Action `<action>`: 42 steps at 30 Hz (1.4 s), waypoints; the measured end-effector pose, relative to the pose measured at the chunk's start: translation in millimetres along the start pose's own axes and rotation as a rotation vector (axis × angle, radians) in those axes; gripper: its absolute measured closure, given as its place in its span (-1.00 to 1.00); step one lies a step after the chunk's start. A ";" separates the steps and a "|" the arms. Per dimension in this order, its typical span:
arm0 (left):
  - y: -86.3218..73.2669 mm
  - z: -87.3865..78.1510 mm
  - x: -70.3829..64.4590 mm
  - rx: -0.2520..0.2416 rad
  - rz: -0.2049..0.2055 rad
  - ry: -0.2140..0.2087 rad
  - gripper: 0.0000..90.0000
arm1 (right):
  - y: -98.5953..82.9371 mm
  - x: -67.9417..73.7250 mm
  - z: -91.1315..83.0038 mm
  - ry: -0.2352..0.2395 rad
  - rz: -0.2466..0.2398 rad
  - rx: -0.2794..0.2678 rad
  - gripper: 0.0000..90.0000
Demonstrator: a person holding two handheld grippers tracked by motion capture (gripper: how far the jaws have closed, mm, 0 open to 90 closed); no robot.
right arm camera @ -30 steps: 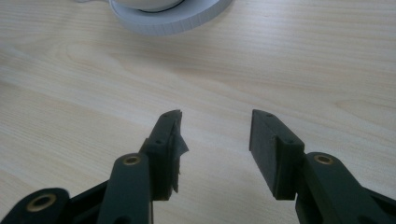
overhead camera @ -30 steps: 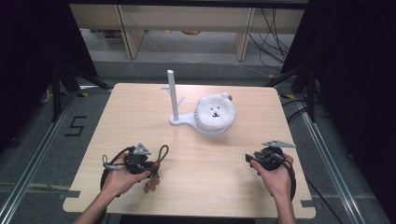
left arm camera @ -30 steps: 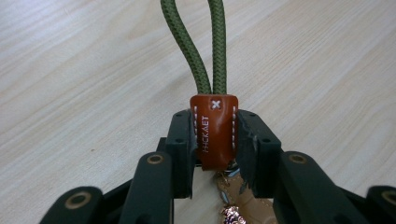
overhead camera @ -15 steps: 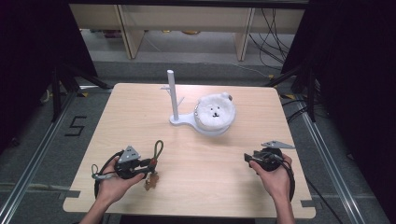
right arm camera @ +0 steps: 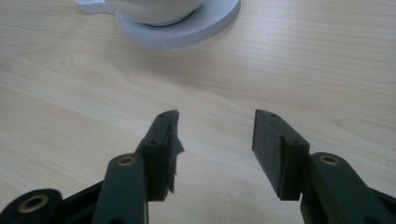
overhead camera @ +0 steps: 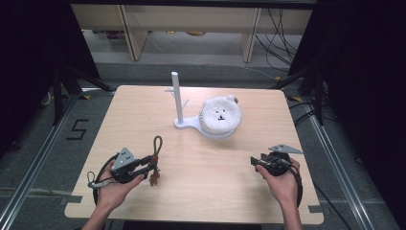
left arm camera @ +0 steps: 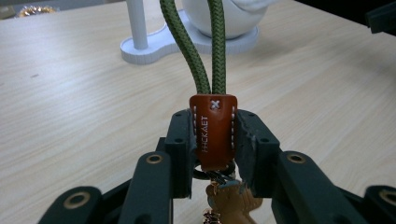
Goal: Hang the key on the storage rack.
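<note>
Keychain [left arm camera: 212, 133] with brown leather tab and green cord loop [overhead camera: 156, 145] is pinched at the tab by the left gripper [left arm camera: 212, 149], near the table's [overhead camera: 206, 191] front-left. White stand [overhead camera: 178, 100] and plush bear [overhead camera: 220, 115] sit mid-table. Right gripper [right arm camera: 215, 140], front-right, is spread apart, holding nothing.

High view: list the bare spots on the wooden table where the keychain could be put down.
Free: the near middle of the light wooden table between the left gripper holding the green-cord keychain and the open right gripper; also the far left corner. Crowded: the far middle, with the white post stand and white plush bear.
</note>
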State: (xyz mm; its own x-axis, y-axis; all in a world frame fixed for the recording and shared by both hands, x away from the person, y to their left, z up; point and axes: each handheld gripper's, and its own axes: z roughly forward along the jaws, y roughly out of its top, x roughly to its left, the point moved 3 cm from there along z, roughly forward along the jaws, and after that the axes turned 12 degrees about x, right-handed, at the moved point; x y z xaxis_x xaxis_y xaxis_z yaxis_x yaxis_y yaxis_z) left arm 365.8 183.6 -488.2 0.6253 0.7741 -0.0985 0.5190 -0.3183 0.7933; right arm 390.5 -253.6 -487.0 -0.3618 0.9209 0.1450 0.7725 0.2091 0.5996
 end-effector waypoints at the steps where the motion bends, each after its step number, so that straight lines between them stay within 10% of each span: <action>1: 0.8 -1.3 0.0 0.000 0.001 0.008 0.50 | 0.0 0.5 -0.1 0.008 0.003 -0.003 0.14; 42: 41.4 3.2 13.0 -0.056 0.040 0.037 0.50 | -2.4 -1.6 0.0 -0.033 -0.010 -0.017 0.06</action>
State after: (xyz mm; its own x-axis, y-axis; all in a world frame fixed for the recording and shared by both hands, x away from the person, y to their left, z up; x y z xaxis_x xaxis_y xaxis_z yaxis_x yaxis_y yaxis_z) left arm 397.3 178.8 -458.5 0.6225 0.7813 -0.0445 0.4596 -0.3190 0.8289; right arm 389.3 -255.6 -488.6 -0.3516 0.9292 0.1134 0.7599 0.2125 0.6143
